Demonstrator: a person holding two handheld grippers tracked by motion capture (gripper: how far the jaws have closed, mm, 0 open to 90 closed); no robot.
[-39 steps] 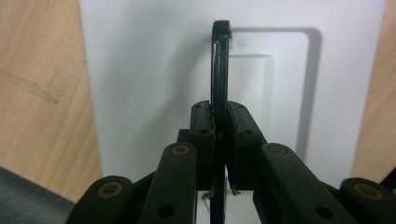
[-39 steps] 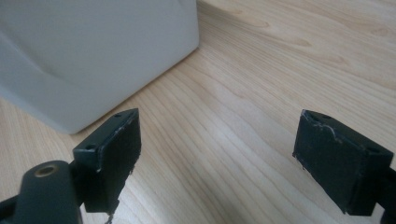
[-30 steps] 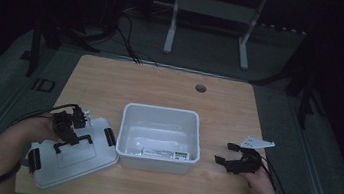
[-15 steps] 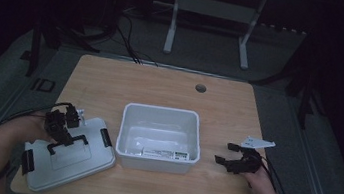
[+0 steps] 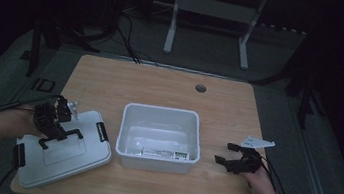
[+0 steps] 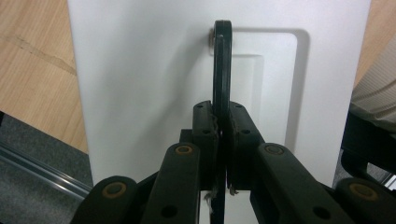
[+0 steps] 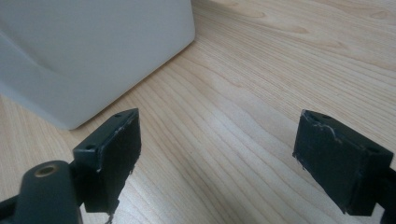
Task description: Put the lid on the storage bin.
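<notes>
A white lid (image 5: pixel 68 159) with a black handle (image 5: pixel 66 137) lies tilted at the table's front left corner, left of the open white bin (image 5: pixel 156 164). My left gripper (image 5: pixel 53 131) is shut on that handle. In the left gripper view the jaws pinch the thin handle (image 6: pixel 222 60) upright over the lid (image 6: pixel 140 84), with my left gripper (image 6: pixel 222 119) clamped on its lower part. My right gripper (image 5: pixel 223 152) rests open on the wood just right of the bin. In the right gripper view, my right gripper (image 7: pixel 217 154) holds nothing, and the bin's corner (image 7: pixel 93 46) stands ahead to the left.
The bin holds a label strip (image 5: pixel 162 153) at its near wall. Black clasps (image 5: pixel 101 131) sit at the lid's ends. A cable hole (image 5: pixel 201 88) marks the table's far side. Bare wood (image 5: pixel 126 81) lies behind the bin. Cables and a metal stand (image 5: pixel 211 11) are on the floor beyond.
My left gripper has drawn the lid leftward and toward the person, away from the bin, so its corner now overhangs the table's front left. The right gripper has stayed put.
</notes>
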